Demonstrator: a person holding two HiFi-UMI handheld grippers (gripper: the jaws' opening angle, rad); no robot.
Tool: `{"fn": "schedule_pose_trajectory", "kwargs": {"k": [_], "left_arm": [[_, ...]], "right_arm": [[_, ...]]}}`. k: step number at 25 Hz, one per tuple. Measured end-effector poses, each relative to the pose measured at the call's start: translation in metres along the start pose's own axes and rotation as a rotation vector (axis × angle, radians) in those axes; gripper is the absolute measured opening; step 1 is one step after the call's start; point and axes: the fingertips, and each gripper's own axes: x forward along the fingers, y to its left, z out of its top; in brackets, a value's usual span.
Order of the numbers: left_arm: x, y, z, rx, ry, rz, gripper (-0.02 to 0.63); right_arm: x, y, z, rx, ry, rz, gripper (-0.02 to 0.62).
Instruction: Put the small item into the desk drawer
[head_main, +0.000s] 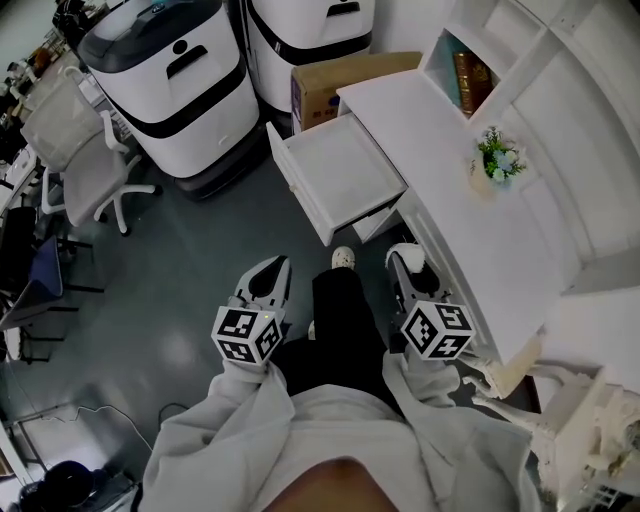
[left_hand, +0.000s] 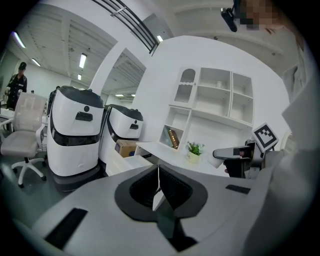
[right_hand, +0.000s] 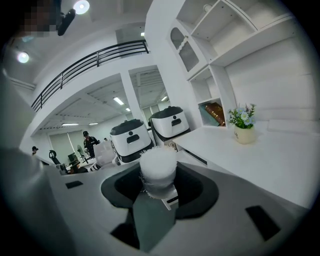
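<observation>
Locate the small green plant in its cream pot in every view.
Head view: small green plant in a cream pot, upper right, on the white desk.
Left gripper view: just right of centre, on the desk.
Right gripper view: right of centre, mid-height.
Shared landmark: brown books shelved beside it.

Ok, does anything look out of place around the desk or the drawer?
Nothing stands out. The drawer is open and straight, the flower pot stands upright on the desk, and the right gripper holds the white roll.
</observation>
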Motion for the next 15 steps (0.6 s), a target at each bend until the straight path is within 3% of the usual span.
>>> {"fn": "schedule_pose_trajectory", "kwargs": {"k": [15], "left_arm": [[0.065, 0.038, 0.039, -0.013, -0.014, 0.076, 0.021]], "right_arm": [[0.092, -0.015, 0.046, -0.004, 0.036, 0.082, 0.193]]}}
